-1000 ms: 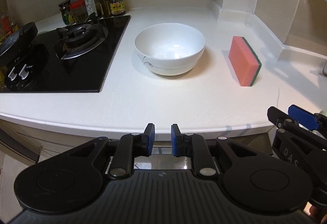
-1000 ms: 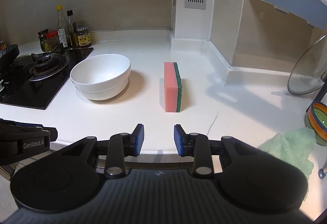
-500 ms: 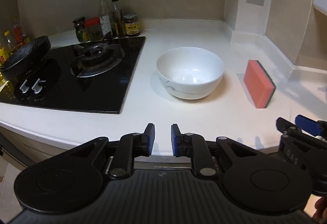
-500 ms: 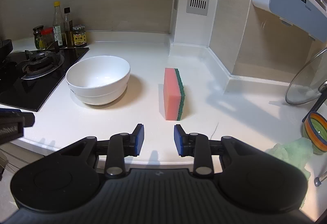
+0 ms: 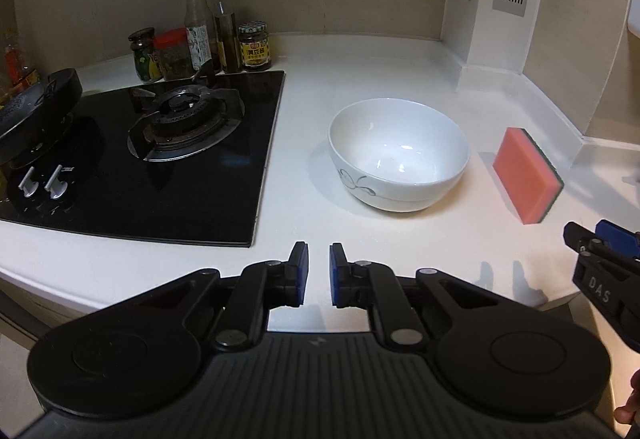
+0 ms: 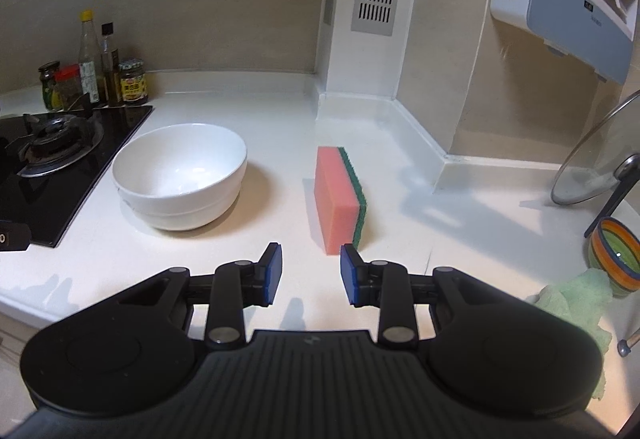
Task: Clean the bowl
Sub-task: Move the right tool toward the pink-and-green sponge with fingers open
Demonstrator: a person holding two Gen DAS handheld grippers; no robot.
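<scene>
Closer to the counter than a second ago, both views. Right gripper (image 6: 311, 271) now spread wide where a moment back the pads sat nearer together; holding nothing. Sponge (image 6: 340, 199) dead ahead, standing on edge, just beyond the fingertips, not yet touched. Bowl (image 6: 180, 175) ahead and left of it, upright. Left gripper (image 5: 319, 275) nearly pressed together, a narrow gap only, empty, bowl (image 5: 399, 153) ahead and slightly right, well apart. Likely reading: opening up to grab the sponge; no scrubbing begun.

white bowl (image 5: 399, 155) beside sponge (image 5: 527, 175)
</scene>
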